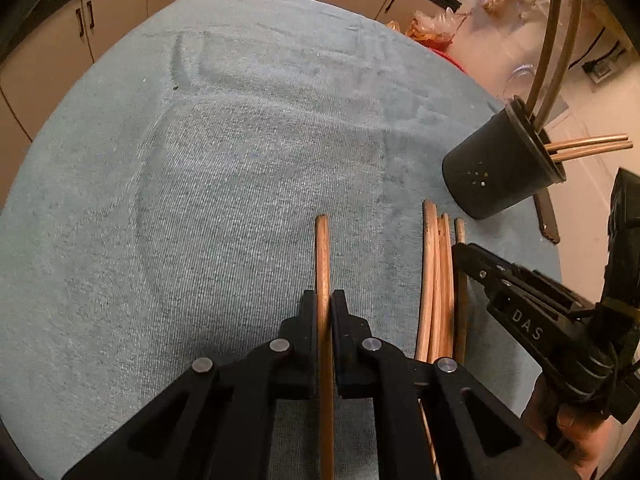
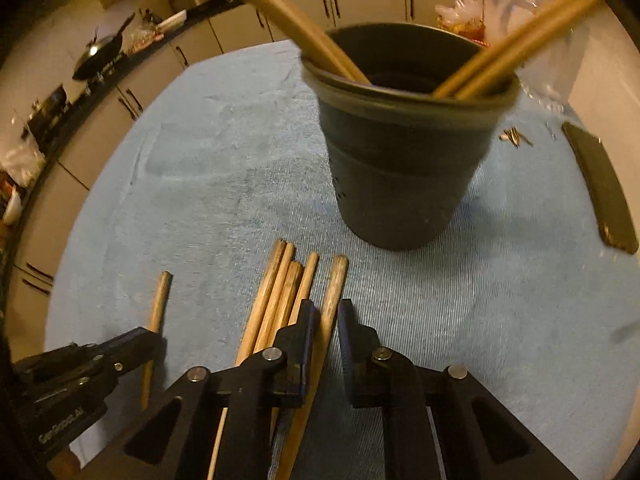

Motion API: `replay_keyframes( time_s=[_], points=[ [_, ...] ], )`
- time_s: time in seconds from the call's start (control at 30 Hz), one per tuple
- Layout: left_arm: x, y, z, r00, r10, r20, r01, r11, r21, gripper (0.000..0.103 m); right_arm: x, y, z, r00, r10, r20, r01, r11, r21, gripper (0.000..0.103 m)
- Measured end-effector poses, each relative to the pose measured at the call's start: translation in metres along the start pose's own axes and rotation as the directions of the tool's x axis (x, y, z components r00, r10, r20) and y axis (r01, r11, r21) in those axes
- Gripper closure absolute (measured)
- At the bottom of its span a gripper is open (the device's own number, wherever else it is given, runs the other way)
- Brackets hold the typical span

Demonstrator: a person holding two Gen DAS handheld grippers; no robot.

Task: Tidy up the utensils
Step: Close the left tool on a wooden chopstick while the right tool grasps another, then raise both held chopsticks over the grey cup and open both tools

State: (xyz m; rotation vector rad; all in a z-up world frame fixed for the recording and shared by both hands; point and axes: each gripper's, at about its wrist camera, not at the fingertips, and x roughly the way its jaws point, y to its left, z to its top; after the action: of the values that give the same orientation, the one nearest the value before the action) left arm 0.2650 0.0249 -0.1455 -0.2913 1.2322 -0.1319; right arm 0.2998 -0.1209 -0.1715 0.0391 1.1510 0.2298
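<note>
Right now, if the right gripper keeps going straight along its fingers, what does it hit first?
Probably the blue cloth just ahead of the right gripper, which points steeply down with a chopstick between its fingers. The dark cup stands further along; depth is unclear.

- The cup (image 2: 404, 152) stands on the cloth (image 2: 200, 160) in the upper centre of the right wrist view, with chopsticks (image 2: 516, 36) inside leaning over its rim.
- A bundle of chopsticks (image 2: 280, 292) lies on the cloth, lower centre, before the cup.
- A single chopstick (image 2: 160, 300) lies apart, left of the bundle.
- A flat object (image 2: 600, 188) lies at the right edge.
</note>
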Motion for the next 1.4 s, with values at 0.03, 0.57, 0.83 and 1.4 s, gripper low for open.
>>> replay_keyframes(
  time_s=[0.03,0.57,0.83,1.4],
  points=[
    [0.001,-0.002,0.002,1.000,0.010,-0.002,-0.010,1.000,0.009,0.096,0.001,0.004,0.002,1.000,-0.010,0.001,0.010,1.000,-0.018,0.088],
    [-0.087,-0.023,-0.012,0.962,-0.022,0.272,0.013,0.999,0.032,0.096,-0.141,-0.043,-0.047,0.911,0.096,0.400,-0.152,0.982,0.112,0.095],
    [-0.158,-0.031,-0.063,0.917,-0.033,0.397,0.006,0.997,0.071,0.096,-0.211,-0.046,-0.091,0.825,0.043,0.563,-0.119,0.988,0.100,0.095],
    [-0.211,-0.036,-0.097,0.857,-0.060,0.513,0.022,0.996,0.081,0.096,-0.282,-0.053,-0.143,0.741,0.053,0.669,-0.154,0.984,0.094,0.095]
  ],
)
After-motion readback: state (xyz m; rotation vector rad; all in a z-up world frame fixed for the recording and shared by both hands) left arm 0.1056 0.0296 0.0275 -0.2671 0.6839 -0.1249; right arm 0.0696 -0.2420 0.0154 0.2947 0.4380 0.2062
